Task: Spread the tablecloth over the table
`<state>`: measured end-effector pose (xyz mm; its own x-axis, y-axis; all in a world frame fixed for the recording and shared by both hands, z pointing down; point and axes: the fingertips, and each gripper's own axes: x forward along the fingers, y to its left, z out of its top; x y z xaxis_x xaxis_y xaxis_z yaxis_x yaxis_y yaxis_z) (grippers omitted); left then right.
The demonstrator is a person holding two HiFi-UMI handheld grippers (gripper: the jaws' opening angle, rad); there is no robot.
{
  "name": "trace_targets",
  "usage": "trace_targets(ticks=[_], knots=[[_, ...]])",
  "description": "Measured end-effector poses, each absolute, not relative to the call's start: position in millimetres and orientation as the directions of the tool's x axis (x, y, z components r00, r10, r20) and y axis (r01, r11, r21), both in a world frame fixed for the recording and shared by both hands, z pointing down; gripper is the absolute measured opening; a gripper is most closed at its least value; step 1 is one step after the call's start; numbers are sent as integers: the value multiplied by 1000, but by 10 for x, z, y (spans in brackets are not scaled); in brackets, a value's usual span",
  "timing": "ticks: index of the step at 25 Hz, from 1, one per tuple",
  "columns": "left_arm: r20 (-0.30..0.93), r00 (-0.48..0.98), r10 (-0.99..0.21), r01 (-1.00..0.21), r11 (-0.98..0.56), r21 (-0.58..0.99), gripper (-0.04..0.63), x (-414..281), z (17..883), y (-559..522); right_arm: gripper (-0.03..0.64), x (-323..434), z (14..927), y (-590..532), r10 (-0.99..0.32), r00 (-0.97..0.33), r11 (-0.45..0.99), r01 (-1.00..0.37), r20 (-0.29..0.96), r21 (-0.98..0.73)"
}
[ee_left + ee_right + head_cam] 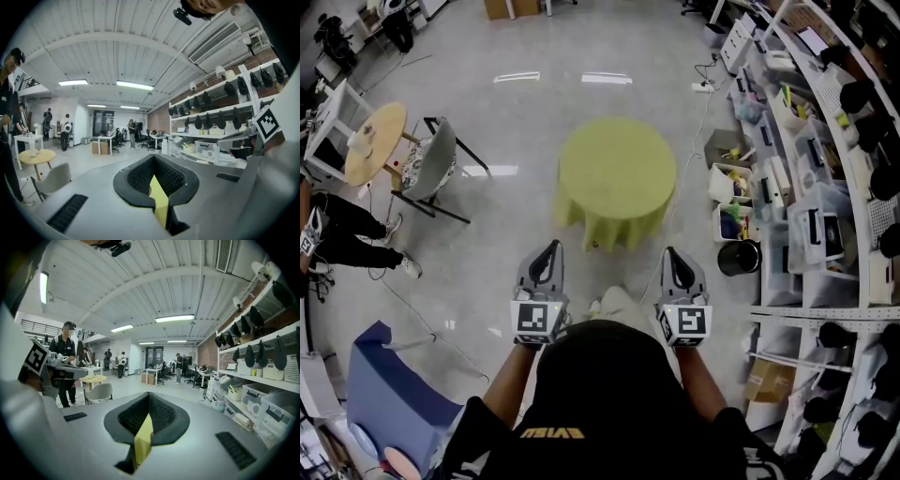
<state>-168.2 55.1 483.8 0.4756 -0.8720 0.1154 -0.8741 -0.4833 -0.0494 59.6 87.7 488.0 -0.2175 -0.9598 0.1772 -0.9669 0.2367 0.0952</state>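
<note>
Left hand-held gripper (549,251) and right hand-held gripper (672,255) are both pressed together, holding nothing; the yellow-green tablecloth (617,178) already drapes the round desk ahead, well apart; probably light, limp, slippery; best pinched at the hanging hem.

We see a lime-yellow tablecloth (616,178), and grey left tongs (549,247) and right tongs (671,253) bearing black-and-white square markers.
</note>
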Motion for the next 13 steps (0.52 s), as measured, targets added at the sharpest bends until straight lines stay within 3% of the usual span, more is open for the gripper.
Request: trace_targets(ticks=[13], knots=[[88, 459, -884, -887, -462, -22, 18, -1846, 4843, 522, 0, 402, 4816, 882, -955, -235, 261, -955, 179, 139]])
